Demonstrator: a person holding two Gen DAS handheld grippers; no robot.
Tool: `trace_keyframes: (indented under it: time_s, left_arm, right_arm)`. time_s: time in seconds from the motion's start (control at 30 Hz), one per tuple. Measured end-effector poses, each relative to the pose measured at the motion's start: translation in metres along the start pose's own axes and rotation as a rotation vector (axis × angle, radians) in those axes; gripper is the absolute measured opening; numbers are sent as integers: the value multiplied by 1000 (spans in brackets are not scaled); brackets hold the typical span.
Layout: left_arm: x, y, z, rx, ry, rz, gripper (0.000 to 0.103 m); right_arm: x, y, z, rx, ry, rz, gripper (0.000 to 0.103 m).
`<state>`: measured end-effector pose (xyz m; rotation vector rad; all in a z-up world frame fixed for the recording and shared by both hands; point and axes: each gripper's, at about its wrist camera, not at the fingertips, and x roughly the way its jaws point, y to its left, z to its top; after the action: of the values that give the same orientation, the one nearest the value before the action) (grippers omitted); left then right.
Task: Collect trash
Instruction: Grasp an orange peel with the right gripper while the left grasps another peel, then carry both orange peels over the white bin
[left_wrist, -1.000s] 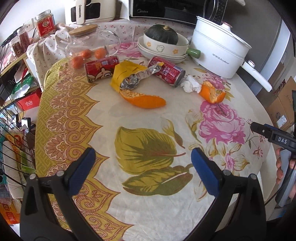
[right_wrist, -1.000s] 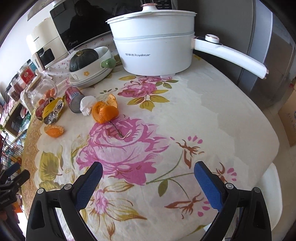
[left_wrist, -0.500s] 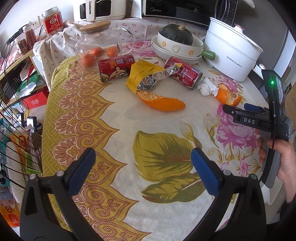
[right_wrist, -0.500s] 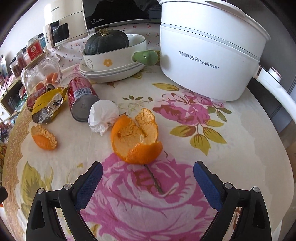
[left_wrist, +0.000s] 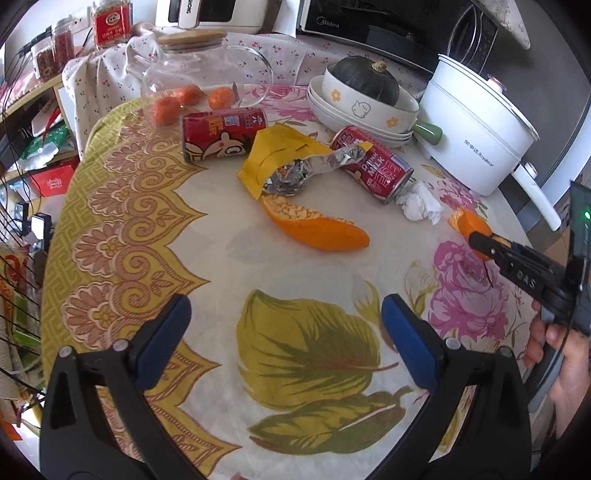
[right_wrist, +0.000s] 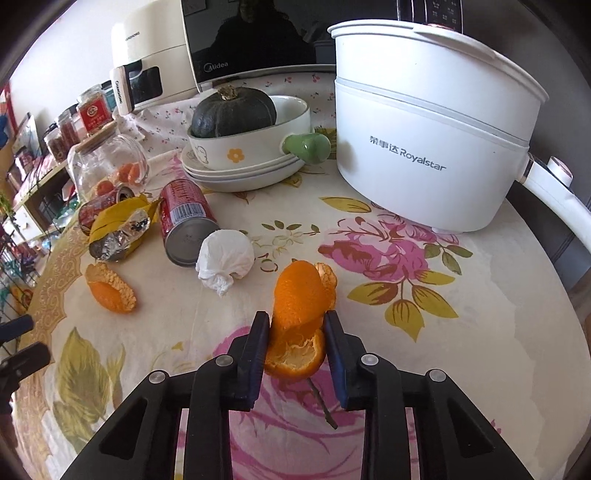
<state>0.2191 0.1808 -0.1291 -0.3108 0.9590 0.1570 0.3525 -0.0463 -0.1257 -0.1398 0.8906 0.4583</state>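
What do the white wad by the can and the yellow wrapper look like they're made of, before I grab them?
White wad: soft tissue or thin paper, matte, twisted into creases; it could be thin plastic film. Yellow wrapper: probably foil-lined plastic film, matte yellow outside, with a crinkled, shiny silver lining at the torn mouth.

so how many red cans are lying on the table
2, both on their sides: one can in front of the glass jar, the other can beside the white tissue. None seem hidden.

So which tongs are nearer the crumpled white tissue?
Right. The right tongs are shut on an orange peel beside the tissue; the left tongs hang open over the tablecloth's near edge, further off.
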Motion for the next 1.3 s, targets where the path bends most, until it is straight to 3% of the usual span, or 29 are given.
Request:
trace_keyframes:
  time_s: [0.27, 0.5, 0.63, 0.73, 0.8, 0.97, 1.1, 1.17, 1.3]
  left_arm:
    - [47, -16, 20, -114, 32, 10, 97]
    - [65, -31, 35, -177, -59, 133, 97]
    - [73, -43, 35, -146, -85, 209, 95]
    - [75, -53, 32, -82, -93, 278, 81]
    - [72, -51, 33, -83, -99, 281, 68]
    - [60, -38, 30, -81, -80, 209, 42]
    - [51, -26, 28, -104, -35, 56, 35]
    - [47, -22, 25, -111, -7, -5, 25]
    - [36, -17, 13, -141, 41, -85, 19]
  right_arm:
    - [-33, -32, -9, 22, -47, 51, 29]
    - [-35, -45, -15, 17, -38, 58, 29]
    - [-33, -48, -19, 2, -27, 52, 29]
    - [-31, -50, -23, -8, -19, 43, 29]
    - [-31, -51, -24, -3, -18, 36, 29]
    - [-40, -55, -26, 19, -21, 30, 29]
    - [-57, -58, -27, 61, -23, 40, 29]
    - [-68, -60, -26, 91, -20, 53, 29]
    - [-95, -55, -27, 76, -28, 44, 29]
